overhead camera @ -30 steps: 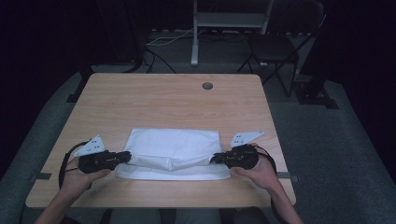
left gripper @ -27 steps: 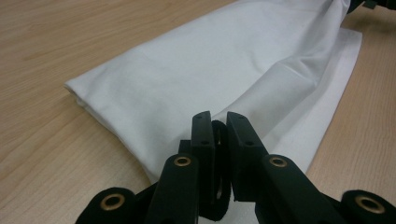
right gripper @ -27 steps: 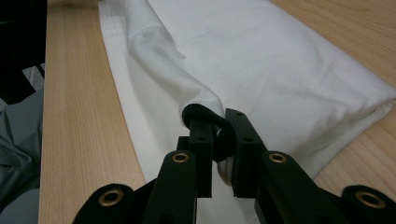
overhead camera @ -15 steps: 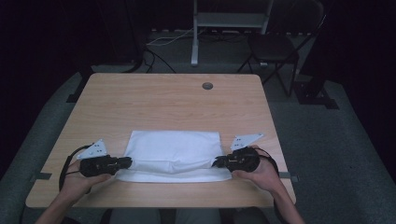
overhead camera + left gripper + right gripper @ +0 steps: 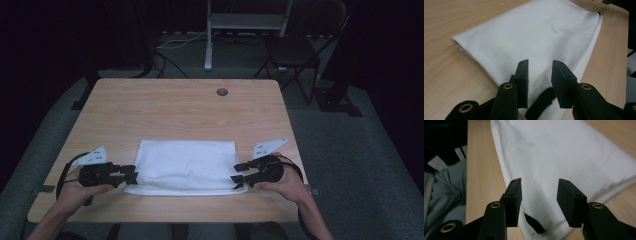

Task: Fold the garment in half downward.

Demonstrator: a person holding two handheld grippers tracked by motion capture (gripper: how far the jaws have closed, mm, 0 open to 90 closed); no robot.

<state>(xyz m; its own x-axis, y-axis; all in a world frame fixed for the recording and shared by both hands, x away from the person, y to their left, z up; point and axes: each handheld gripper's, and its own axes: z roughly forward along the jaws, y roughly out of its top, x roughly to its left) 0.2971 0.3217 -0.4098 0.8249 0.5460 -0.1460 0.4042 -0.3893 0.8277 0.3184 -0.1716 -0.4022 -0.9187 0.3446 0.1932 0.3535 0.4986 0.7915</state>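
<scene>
Both grippers, left [image 5: 134, 174] and right [image 5: 237, 172], have just opened; cloth [image 5: 186, 165] lies released, folded on bench [image 5: 180, 107]; fold apparently done.

**No legible text**

Nothing readable anywhere: no label, brand, number or sign on the white folded cloth [image 5: 186, 165], none on the wooden table [image 5: 175, 107]. Faint specks on the grey plates at 8 and 4 o'clock, too small to make out.
</scene>
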